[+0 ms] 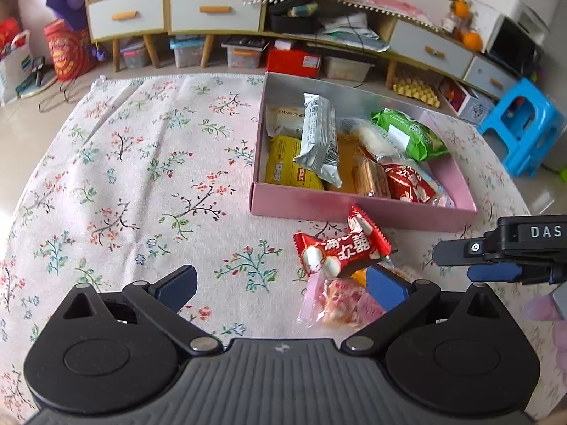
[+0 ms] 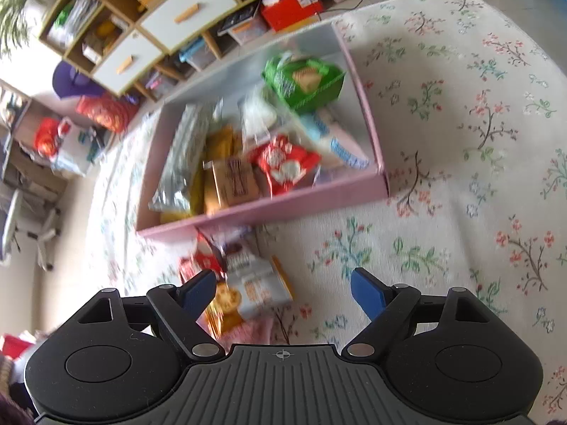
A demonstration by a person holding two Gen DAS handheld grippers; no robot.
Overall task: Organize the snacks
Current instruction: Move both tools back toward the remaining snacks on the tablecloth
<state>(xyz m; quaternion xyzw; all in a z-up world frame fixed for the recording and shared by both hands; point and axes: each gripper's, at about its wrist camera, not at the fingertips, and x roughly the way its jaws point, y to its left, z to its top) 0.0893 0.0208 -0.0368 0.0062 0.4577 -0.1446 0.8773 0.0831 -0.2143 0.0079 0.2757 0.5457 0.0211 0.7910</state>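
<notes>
Pink box (image 1: 319, 202), silver packet (image 1: 319, 138), green bag (image 1: 411, 134), perhaps biscuits inside

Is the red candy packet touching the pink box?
Apart. The left wrist view shows floral cloth between the red candy packet and the pink box.

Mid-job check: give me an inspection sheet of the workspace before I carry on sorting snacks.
Surface: floral tablecloth, flat.
Job's things: pink box holds several packets, including a silver packet and a green packet. Outside, near its front wall: red packet, pink packet, grey biscuit packet.
Clutter: nothing seen on the cloth.
Grippers: left gripper open, empty; right gripper open, empty.
Cables: black cable on the floor.
Surroundings: drawer cabinets, storage bins, blue stool.
</notes>
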